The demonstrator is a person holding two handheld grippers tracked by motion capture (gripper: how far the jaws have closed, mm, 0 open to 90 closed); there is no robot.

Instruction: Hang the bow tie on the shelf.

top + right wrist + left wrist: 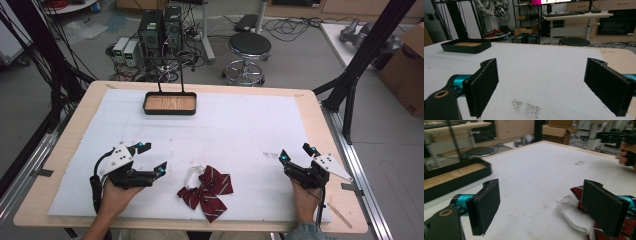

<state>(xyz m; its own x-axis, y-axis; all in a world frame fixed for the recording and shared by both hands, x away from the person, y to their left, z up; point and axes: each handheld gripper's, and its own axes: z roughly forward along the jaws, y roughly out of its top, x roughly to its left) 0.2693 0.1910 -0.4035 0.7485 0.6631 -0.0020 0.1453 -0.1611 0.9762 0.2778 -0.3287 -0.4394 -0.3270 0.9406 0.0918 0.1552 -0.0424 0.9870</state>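
Left hand-held gripper (pixel 151 157) sits at the near left of the counter (pixel 310 107), jaws spread wide, nothing between them. Right hand-held gripper (pixel 296 152) is at the near right, jaws likewise wide apart and empty, above a faint dark smudge (pixel 526 107) on the white mat (pixel 240 125). Dark red striped bow tie (pixel 207 187) with a white strap (pixel 571 220) lies flat between the two, just beside the left one's right jaw. Black tray (pixel 170 103) with wooden floor stands at the far edge, well apart.

bow tie (pixel 599 230) partly behind tool pad, tray (pixel 454 176) blurred
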